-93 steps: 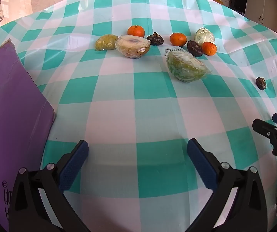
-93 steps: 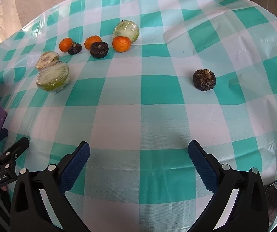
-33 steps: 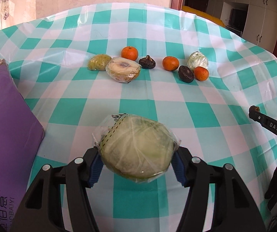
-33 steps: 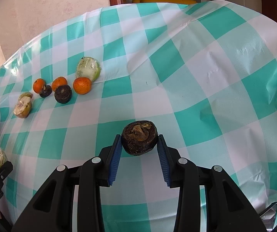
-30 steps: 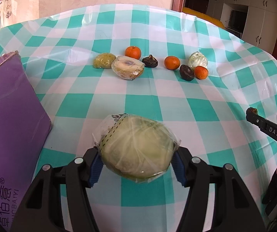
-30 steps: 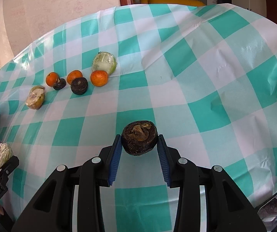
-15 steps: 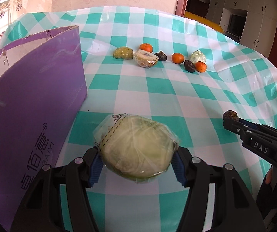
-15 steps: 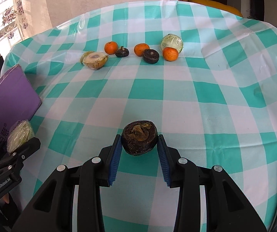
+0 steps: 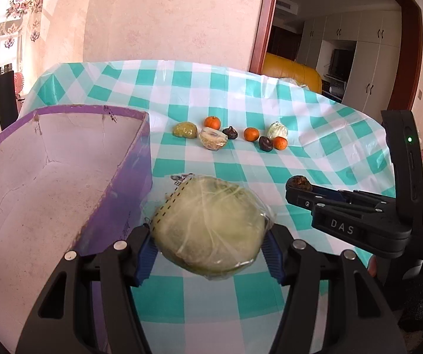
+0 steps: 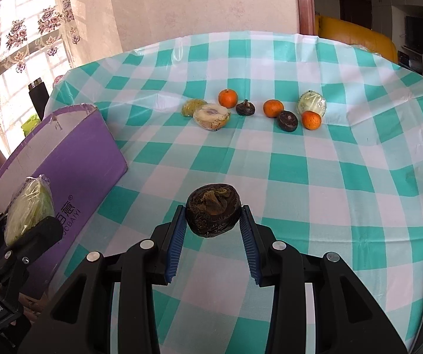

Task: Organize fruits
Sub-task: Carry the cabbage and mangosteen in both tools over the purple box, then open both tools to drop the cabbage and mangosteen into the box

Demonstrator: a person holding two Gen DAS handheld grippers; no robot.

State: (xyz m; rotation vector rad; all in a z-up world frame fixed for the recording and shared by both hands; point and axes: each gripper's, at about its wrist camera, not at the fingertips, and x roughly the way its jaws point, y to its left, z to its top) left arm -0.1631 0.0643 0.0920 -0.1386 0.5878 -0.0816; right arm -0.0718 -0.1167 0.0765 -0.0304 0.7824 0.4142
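Left wrist view: left claw (image 9: 208,250) raised above the surface (image 9: 323,153), clenched on a plastic-wrapped green cabbage half (image 9: 210,227), blue pads (image 9: 145,253) pressing both sides. Wrap carries a printed label with a dashed edge, text too small to read. The cabbage hangs just beside the right wall of the open purple box (image 9: 117,183), whose white inside shows; not over the opening. Right claw (image 9: 298,184) comes in from the right, level, side-on, holding a dark wrinkled fruit (image 9: 299,182) at its tip; "DAS" printed on its body, green light lit on the upright mount. Far row on the checked cloth: yellowish-green fruit (image 9: 185,130), wrapped cut fruit (image 9: 213,142), three oranges (image 9: 212,122), two dark fruits (image 9: 231,132), small wrapped cabbage (image 9: 277,130).

Right wrist view: right claw (image 10: 213,227) held off the surface (image 10: 329,177), clamped on the dark wrinkled fruit (image 10: 213,214), pads on both flanks. Left claw (image 10: 25,227) at lower left, tilted up, grasping the cabbage half (image 10: 30,209) against the box's outer side. Box (image 10: 73,159) side shows a ® mark, Chinese characters and letters ending "OBAIYI". Left tool body reads "GenRobot.AI". Same fruit row far across the cloth, well apart from both claws.
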